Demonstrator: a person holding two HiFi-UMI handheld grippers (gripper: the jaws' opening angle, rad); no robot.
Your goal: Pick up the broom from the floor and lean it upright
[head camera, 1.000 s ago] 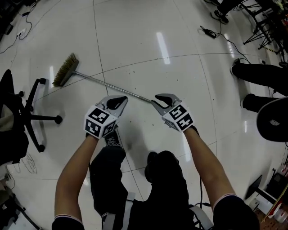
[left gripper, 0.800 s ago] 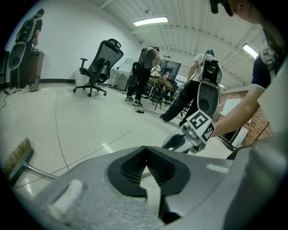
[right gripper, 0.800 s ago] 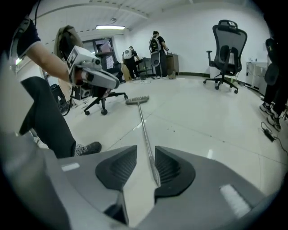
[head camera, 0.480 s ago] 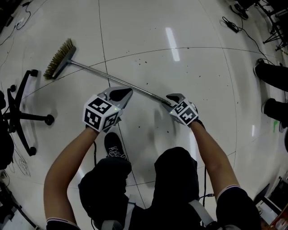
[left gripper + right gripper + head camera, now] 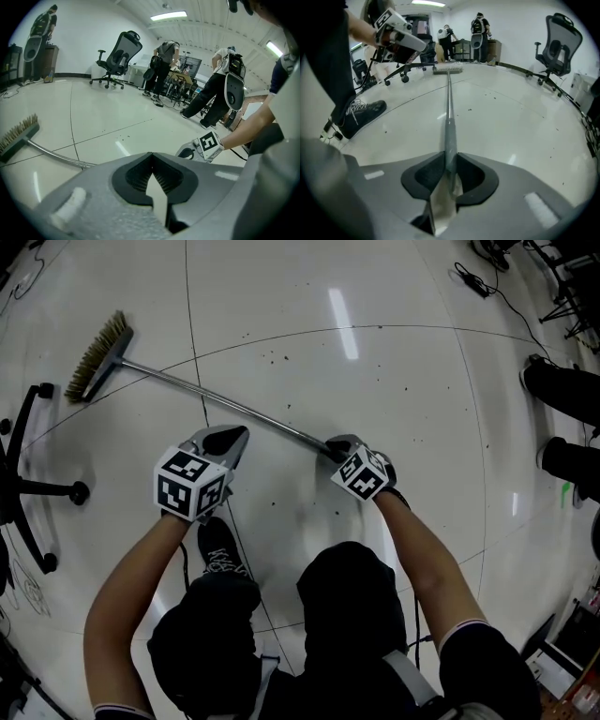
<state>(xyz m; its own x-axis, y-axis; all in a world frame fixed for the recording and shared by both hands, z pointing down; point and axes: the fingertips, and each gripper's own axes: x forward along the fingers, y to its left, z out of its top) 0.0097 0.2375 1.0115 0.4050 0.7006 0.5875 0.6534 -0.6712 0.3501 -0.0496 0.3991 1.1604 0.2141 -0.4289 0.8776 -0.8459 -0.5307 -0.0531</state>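
**Head view:** A broom [image 5: 225, 407] is being shown lying flat on a glossy white floor [image 5: 403, 371]. Its brush head [image 5: 97, 357] is lying at the upper left, near an office chair base [image 5: 42, 486]. Its metal handle is running down towards the right. The free end of the handle is being taken by the right tongs [image 5: 336, 448]. The left tongs [image 5: 228, 435] are being held just beside the middle of the handle, on the person's side, and appear not to be touching it.

**Left gripper view:** The left tongs [image 5: 150, 157] are being seen pressed together, with nothing between their tips. The handle is passing low at the left, apart from them.

**Right gripper view:** The jaws of the right tongs [image 5: 450, 161] are closing, and the handle is being pinched between their tips. The pole is running straight away from them to the distant brush head.

**Doing the step well:** The step in hand is being judged as securing the grip before any lift.
- A round, smooth pole that is being held only at its far end is likely to swivel or slip, so the pinch should be seated deeper in the pads.
- The left tongs would need to be spread and closed around the handle further along.
- The bristles are best kept on the floor as a pivot while the handle end is being raised slowly, since they may skid on the shiny tiles.
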